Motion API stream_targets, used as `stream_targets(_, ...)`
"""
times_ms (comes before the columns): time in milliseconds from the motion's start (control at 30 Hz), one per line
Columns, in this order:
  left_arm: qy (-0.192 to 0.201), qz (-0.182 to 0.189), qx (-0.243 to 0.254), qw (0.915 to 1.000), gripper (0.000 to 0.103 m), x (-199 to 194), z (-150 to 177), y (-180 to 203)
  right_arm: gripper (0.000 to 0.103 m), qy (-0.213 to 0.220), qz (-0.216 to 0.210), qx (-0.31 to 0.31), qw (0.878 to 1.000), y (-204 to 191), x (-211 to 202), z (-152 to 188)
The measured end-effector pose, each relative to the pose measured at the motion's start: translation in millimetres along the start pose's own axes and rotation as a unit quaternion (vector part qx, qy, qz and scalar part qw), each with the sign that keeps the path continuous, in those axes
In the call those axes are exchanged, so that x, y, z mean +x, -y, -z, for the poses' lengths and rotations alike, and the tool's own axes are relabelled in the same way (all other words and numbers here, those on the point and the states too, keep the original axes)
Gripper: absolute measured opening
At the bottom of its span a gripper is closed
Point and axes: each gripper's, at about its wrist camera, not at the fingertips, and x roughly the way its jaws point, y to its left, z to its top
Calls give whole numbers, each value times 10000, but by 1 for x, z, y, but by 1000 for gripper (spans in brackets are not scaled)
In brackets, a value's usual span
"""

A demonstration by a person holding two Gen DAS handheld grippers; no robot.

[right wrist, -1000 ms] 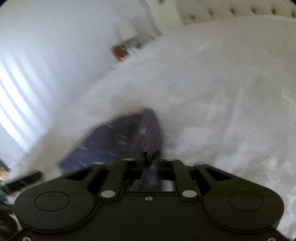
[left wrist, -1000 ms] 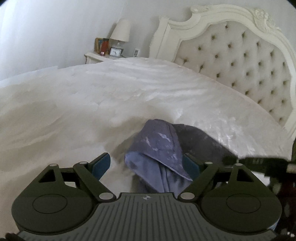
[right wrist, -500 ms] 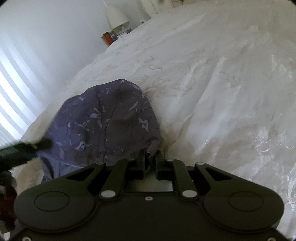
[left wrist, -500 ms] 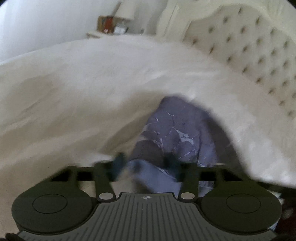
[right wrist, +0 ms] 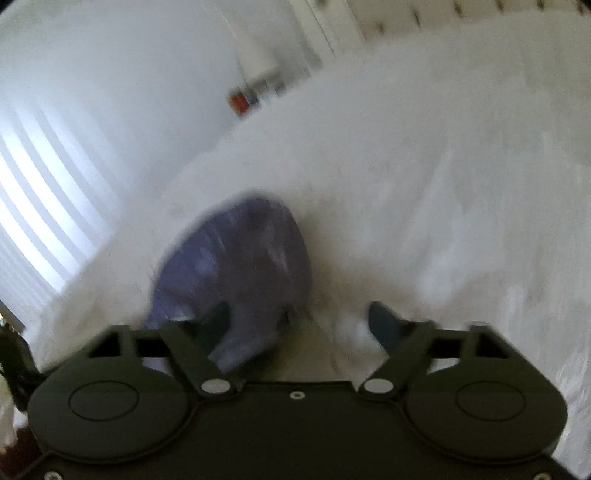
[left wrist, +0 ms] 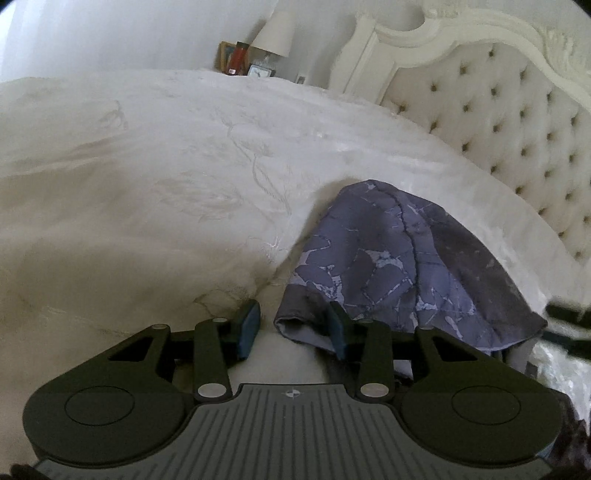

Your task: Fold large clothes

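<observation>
A purple marbled garment (left wrist: pixel 399 266) lies bunched on the white bedspread (left wrist: pixel 166 177). In the left wrist view my left gripper (left wrist: pixel 292 326) sits low at its near corner. The jaws are half closed. The cloth's hem lies between them against the right pad (left wrist: pixel 338 330), and the left pad (left wrist: pixel 246 326) stands clear of it, over bare bedspread. The right wrist view is blurred. There the garment (right wrist: pixel 240 258) lies ahead to the left, and my right gripper (right wrist: pixel 303 319) is opening wide. A tip of cloth rests by its left finger (right wrist: pixel 221 321), and neither pad presses on it.
A cream tufted headboard (left wrist: pixel 498 110) rises behind the bed on the right. A nightstand with a lamp (left wrist: pixel 275 35), a red item and a clock stands at the far corner. Window blinds (right wrist: pixel 44 192) light the left wall. Bedspread stretches wide to the left and beyond the garment.
My left gripper has sunk toward the garment's corner, and its jaws have narrowed from wide to half closed. My right gripper, shut on the garment's edge before, has let go and spread wide.
</observation>
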Motion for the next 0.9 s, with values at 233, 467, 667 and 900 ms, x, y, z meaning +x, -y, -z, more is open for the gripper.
stream_targets(233, 31, 25, -30, 10000, 40, 2, 4, 2, 86, -192, 200, -355, 9990, -30, 45, -48)
stream_targets(467, 19, 41, -36, 10000, 40, 3, 2, 1, 85, -557, 820, -945, 9906, -52, 99, -52)
stream_targets(667, -276, -421, 683, 9964, 43, 5, -8, 27, 11, -456, 910, -1511, 9833, -72, 87, -44)
stream_targets(900, -745, -1077, 1879, 9734, 48, -30, -19, 67, 10, 647, 263, -2832, 9565, -118, -12, -23)
